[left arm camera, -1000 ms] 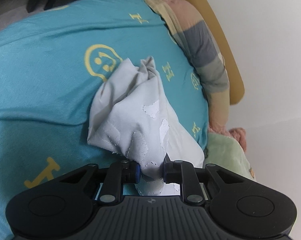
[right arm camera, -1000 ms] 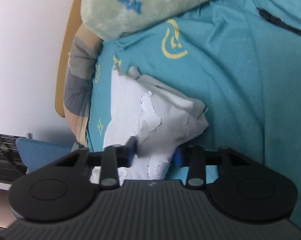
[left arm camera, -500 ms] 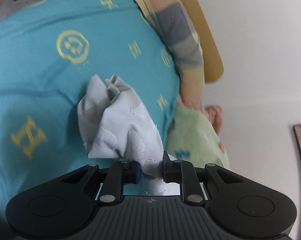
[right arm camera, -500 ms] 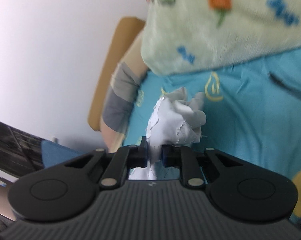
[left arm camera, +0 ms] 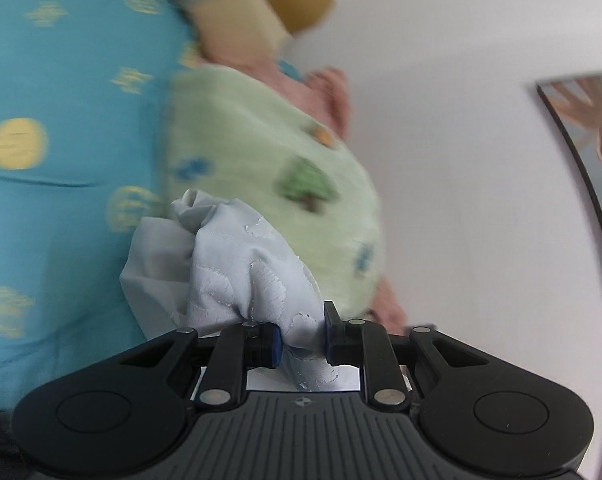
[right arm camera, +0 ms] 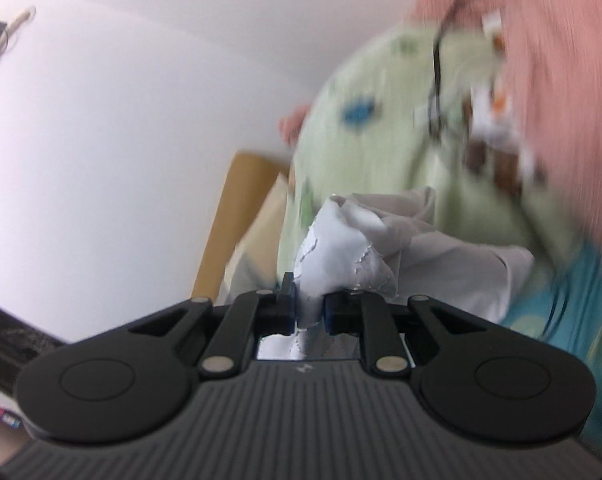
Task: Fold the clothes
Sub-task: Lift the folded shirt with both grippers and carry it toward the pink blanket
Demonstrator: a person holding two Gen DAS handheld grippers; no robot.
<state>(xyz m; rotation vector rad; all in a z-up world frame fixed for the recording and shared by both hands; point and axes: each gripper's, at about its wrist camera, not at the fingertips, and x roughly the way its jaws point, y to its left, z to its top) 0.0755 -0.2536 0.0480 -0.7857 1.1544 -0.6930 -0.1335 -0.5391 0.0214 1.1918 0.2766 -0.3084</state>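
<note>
The left gripper (left arm camera: 300, 340) is pinching a bunched fold of the white garment (left arm camera: 237, 264) between its blue pads, the cloth bulging toward 11 o'clock above the teal sheet (left arm camera: 61, 208). The right gripper (right arm camera: 309, 312) is likewise clamping another bunch of the white garment (right arm camera: 341, 248), which is trailing toward 2 o'clock. Farther off, a green blanket (left arm camera: 269, 148) is lying at 12 o'clock with a pink blanket (right arm camera: 561, 60) beyond it, and no container is showing.

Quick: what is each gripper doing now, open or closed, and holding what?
Left gripper: closed on the white garment.
Right gripper: closed on the same white garment.
</note>
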